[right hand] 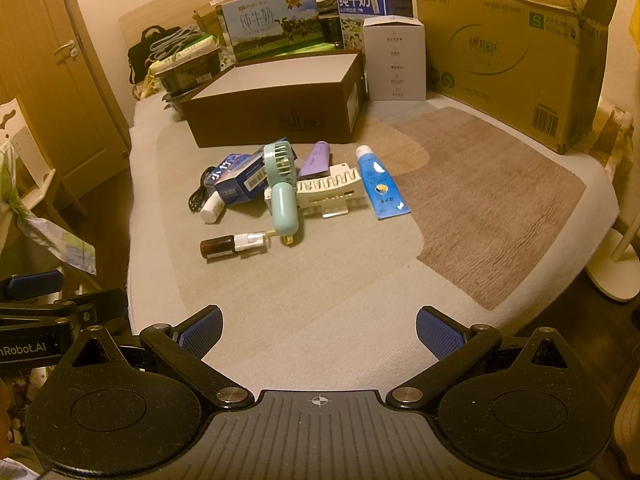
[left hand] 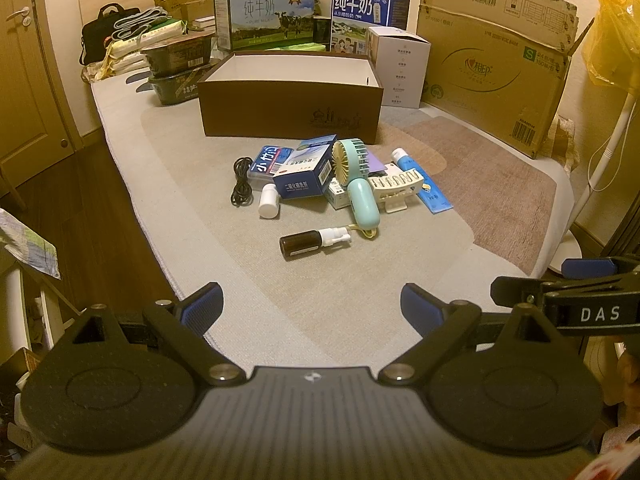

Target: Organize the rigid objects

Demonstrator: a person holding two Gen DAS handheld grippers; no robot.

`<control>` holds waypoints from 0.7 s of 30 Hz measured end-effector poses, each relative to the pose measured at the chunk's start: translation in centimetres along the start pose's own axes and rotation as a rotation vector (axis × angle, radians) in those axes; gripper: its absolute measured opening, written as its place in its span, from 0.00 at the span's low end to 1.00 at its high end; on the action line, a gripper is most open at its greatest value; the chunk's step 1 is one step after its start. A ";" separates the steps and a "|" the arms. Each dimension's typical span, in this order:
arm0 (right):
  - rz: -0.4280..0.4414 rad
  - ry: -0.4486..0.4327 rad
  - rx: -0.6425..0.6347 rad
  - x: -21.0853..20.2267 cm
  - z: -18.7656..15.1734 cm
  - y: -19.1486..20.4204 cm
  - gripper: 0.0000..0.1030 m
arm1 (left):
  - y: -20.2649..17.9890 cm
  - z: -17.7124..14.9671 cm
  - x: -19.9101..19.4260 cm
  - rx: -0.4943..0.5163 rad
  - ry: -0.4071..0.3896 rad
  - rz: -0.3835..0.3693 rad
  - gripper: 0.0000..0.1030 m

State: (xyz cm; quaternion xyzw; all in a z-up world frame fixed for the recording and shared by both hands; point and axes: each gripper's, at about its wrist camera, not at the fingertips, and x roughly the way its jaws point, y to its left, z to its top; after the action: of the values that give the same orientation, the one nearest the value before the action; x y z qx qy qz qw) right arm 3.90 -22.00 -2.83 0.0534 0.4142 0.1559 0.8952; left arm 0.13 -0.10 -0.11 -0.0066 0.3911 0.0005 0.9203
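Observation:
A pile of small items lies mid-mattress: a mint handheld fan (left hand: 358, 186) (right hand: 282, 196), a brown spray bottle (left hand: 308, 242) (right hand: 228, 245), a blue medicine box (left hand: 306, 176) (right hand: 244, 184), a white pill bottle (left hand: 269, 200) (right hand: 212, 209), a black cable (left hand: 241, 184), a cream rack (left hand: 396, 188) (right hand: 330, 188), a blue tube (left hand: 420, 182) (right hand: 380, 186) and a purple tube (right hand: 316, 158). Behind them stands an open brown box (left hand: 290, 114) (right hand: 276, 120), its inside bare where visible. My left gripper (left hand: 312, 304) and right gripper (right hand: 319, 328) hover open near the mattress's front edge, both holding nothing.
Milk cartons (left hand: 272, 16), a white box (left hand: 400, 66), a large cardboard carton (left hand: 496, 64) and stacked packages (left hand: 176, 64) line the back of the mattress. A wooden door (left hand: 28, 80) and floor lie left. A white fan stand (right hand: 616, 272) is at the right.

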 end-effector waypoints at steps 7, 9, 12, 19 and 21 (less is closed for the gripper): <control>0.000 0.000 0.000 0.0 0.0 0.0 1.00 | 0.0 0.0 0.0 0.001 0.000 0.000 0.92; 0.000 0.001 0.001 0.0 0.0 0.0 1.00 | 0.0 0.0 0.0 0.000 0.000 0.000 0.92; 0.000 0.001 0.001 0.0 0.1 0.0 1.00 | 0.0 0.0 0.0 0.001 0.000 0.000 0.92; 0.001 0.002 0.001 0.1 0.1 0.0 1.00 | -0.5 0.2 0.3 0.001 0.002 0.001 0.92; 0.001 0.004 0.001 0.2 0.1 0.0 1.00 | -0.6 0.2 0.3 0.001 0.001 0.001 0.92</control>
State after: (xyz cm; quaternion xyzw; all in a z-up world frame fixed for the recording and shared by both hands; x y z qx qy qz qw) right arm 4.08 -21.96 -2.95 0.0538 0.4160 0.1559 0.8943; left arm 0.48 -0.65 -0.18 -0.0058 0.3915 0.0005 0.9201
